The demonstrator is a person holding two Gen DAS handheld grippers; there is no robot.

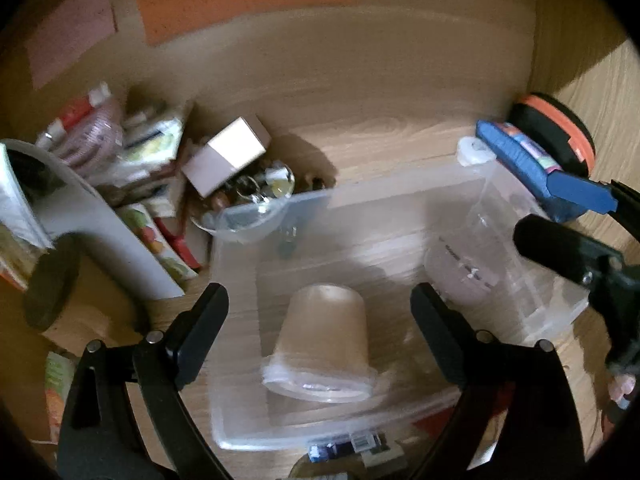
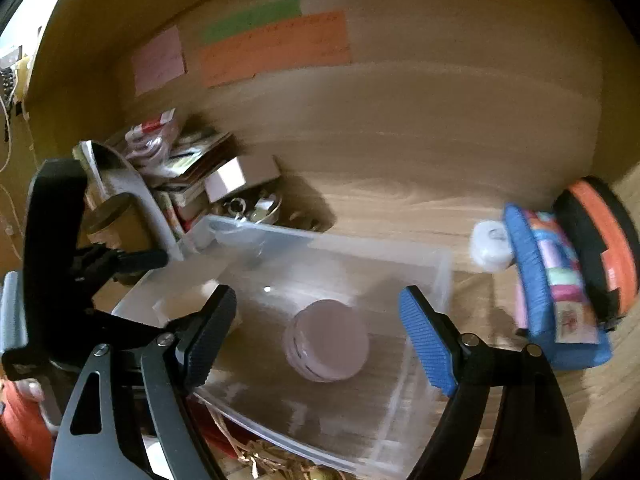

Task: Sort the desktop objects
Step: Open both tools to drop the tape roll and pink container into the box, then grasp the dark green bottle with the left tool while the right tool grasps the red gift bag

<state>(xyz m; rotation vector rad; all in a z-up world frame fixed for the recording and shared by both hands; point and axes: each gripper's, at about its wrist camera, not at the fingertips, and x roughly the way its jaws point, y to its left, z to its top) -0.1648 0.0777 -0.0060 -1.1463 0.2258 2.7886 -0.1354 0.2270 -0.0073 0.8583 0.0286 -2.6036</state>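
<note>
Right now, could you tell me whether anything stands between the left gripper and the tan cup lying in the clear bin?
Nothing visible does. The left gripper is open above the clear bin, and the tan cup lies on its side directly below the gap between the fingers, uncovered.

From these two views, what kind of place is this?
Probably a home desk or study nook: a wooden desk with coloured notes on the back panel, a pile of booklets, and a clear bin for sorting.

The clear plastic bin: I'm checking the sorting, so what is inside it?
Inside the clear plastic bin lie a tan lidded cup on its side and a round lilac container. Blur hides any smaller contents.
</note>
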